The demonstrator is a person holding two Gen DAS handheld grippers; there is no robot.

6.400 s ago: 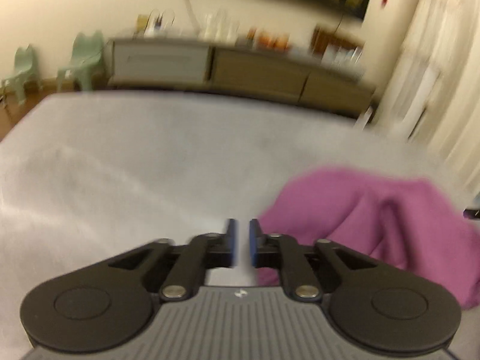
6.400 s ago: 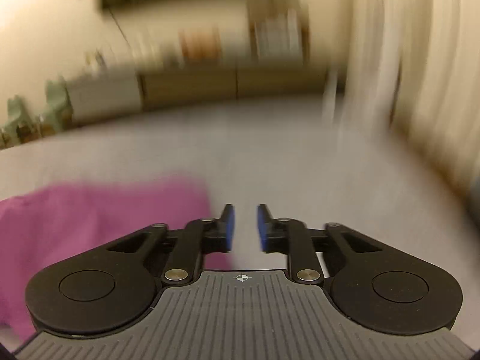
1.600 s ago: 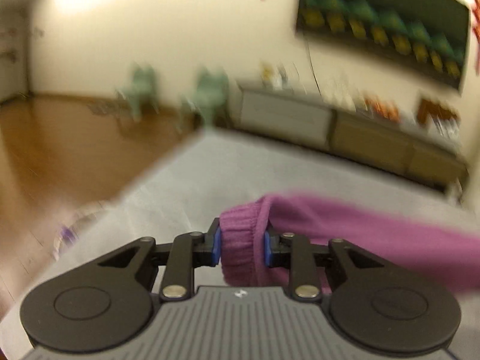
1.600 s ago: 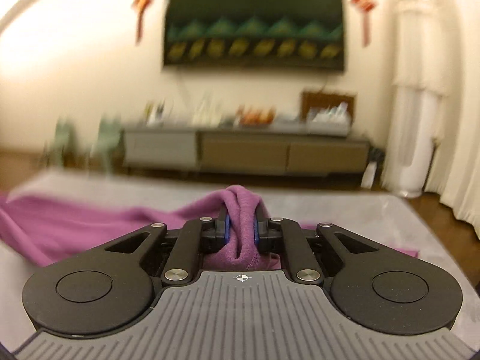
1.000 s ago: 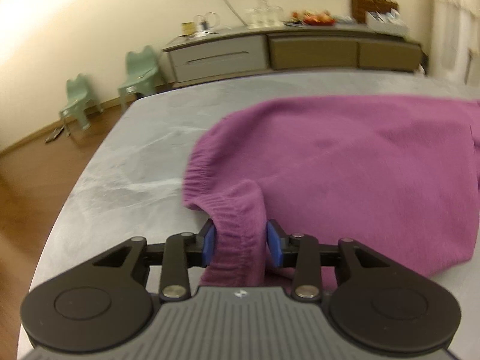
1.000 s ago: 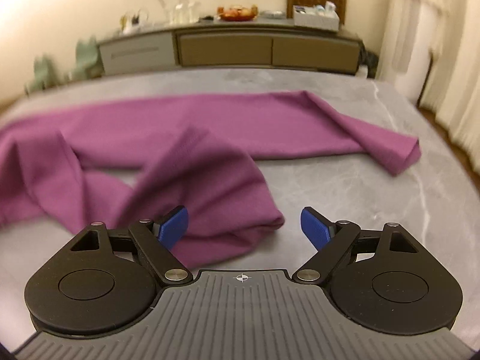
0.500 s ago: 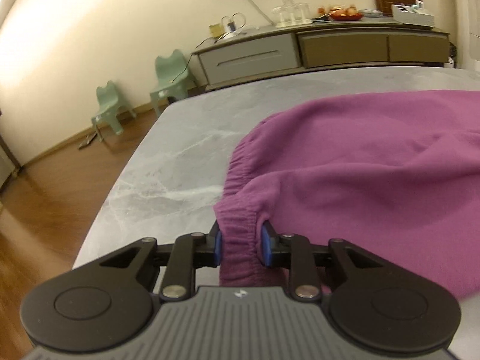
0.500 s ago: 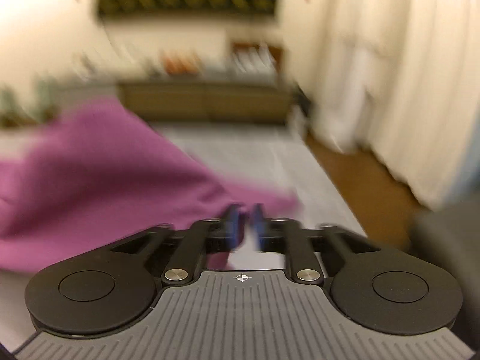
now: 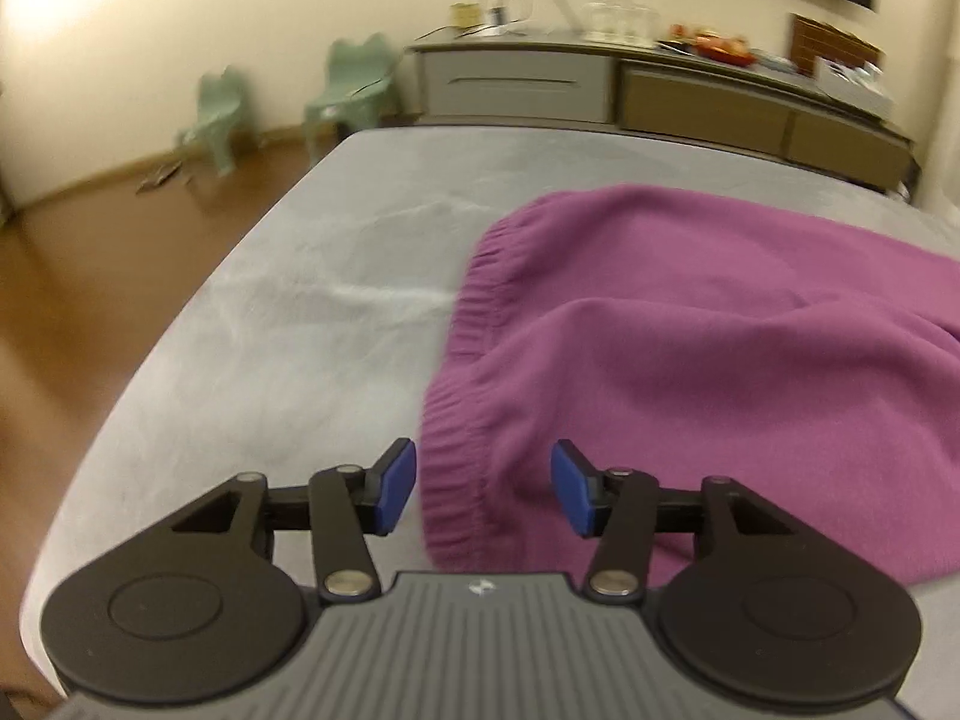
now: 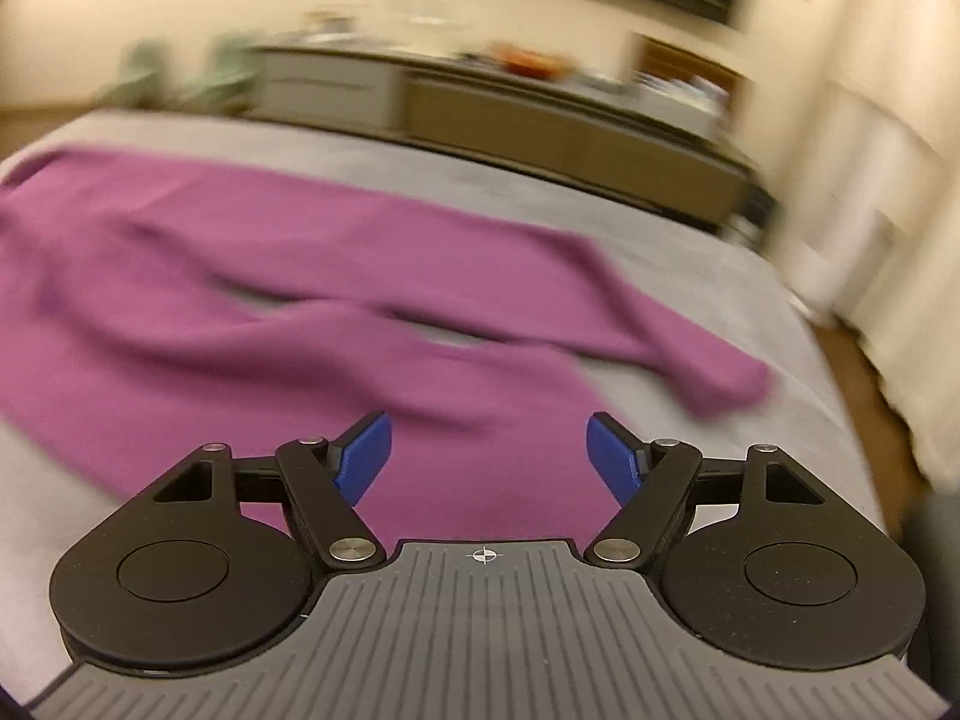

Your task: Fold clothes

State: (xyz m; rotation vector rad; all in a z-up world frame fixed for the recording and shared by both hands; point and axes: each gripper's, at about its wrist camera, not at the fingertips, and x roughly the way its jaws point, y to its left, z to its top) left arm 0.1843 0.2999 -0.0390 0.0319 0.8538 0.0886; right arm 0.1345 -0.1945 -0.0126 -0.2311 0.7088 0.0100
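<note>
Purple knit trousers (image 9: pixel 690 354) lie spread on the grey marble table (image 9: pixel 312 324). Their ribbed waistband (image 9: pixel 462 420) runs down into the gap of my left gripper (image 9: pixel 483 495), whose jaws are opening; the blue pads stand clear of the cloth on both sides. In the right wrist view the trousers (image 10: pixel 240 312) stretch across the table, one leg end (image 10: pixel 720 384) lying at the right. My right gripper (image 10: pixel 489 459) hovers over the near leg, its jaws opening wide, and nothing is pinched between them.
A long low sideboard (image 9: pixel 648 96) with clutter on top stands along the far wall. Two small green chairs (image 9: pixel 354 90) sit on the wooden floor (image 9: pixel 90 276) to the left. The table's left edge (image 9: pixel 180 312) and right edge (image 10: pixel 840 396) drop to the floor. Pale curtains (image 10: pixel 888 138) hang at the right.
My left gripper let go of the waistband and its jaws spread. My right gripper closed near the leg end, then opened wide again over the near leg.
</note>
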